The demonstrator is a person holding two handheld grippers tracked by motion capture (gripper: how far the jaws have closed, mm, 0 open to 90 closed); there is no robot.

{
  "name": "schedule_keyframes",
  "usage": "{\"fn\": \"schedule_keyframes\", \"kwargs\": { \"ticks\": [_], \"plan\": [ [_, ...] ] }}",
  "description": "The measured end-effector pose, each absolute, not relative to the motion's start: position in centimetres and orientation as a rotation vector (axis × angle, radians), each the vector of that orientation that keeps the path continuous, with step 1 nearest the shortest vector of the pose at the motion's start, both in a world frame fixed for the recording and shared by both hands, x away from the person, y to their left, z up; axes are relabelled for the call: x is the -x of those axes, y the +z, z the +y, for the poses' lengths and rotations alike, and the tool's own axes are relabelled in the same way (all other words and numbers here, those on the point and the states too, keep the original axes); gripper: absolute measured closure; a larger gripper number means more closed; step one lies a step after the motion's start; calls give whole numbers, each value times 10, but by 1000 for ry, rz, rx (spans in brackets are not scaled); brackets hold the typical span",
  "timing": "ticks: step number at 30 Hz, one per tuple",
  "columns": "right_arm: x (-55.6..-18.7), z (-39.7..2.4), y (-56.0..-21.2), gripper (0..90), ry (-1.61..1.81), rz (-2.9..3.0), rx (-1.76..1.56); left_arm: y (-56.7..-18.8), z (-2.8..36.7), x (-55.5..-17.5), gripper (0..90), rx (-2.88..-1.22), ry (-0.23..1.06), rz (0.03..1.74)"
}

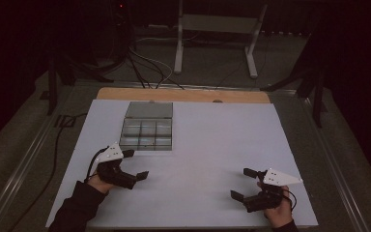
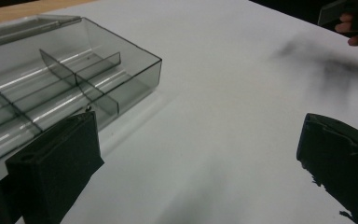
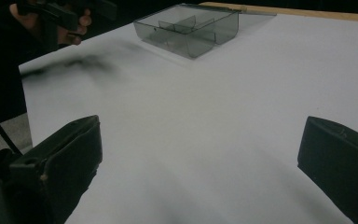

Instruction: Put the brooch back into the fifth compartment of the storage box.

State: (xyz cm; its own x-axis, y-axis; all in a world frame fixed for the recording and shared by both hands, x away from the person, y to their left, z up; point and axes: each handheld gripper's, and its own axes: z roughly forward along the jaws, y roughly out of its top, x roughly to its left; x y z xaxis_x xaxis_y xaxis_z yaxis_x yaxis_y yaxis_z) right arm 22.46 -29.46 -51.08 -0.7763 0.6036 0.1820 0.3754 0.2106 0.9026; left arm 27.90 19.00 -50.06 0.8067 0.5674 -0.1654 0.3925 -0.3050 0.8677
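Here the clear box (image 1: 147,131) lies just beyond the left tongs (image 1: 135,164).

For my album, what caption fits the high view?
Two open hand-held grippers rest on a white table near a compartment box.

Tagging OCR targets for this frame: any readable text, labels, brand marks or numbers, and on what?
None readable in any of the views.
Clear compartment box: no label or print on its walls, dividers or lid.
White table top: plain, unmarked.
Left hand-held gripper and right hand-held gripper: black jaws and grey plates carry no legible marking.
Dark background gear: too dim and small to tell.
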Motion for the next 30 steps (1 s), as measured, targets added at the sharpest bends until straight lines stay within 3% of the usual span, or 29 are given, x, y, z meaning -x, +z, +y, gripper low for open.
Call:
{"fn": "schedule_keyframes", "kwargs": {
  "ticks": [30],
  "plan": [
    [-224, -293, -511, 0, 1583, 2292, -925, -524, 221, -236, 10, -1955, 160, 677]
  ]
}}
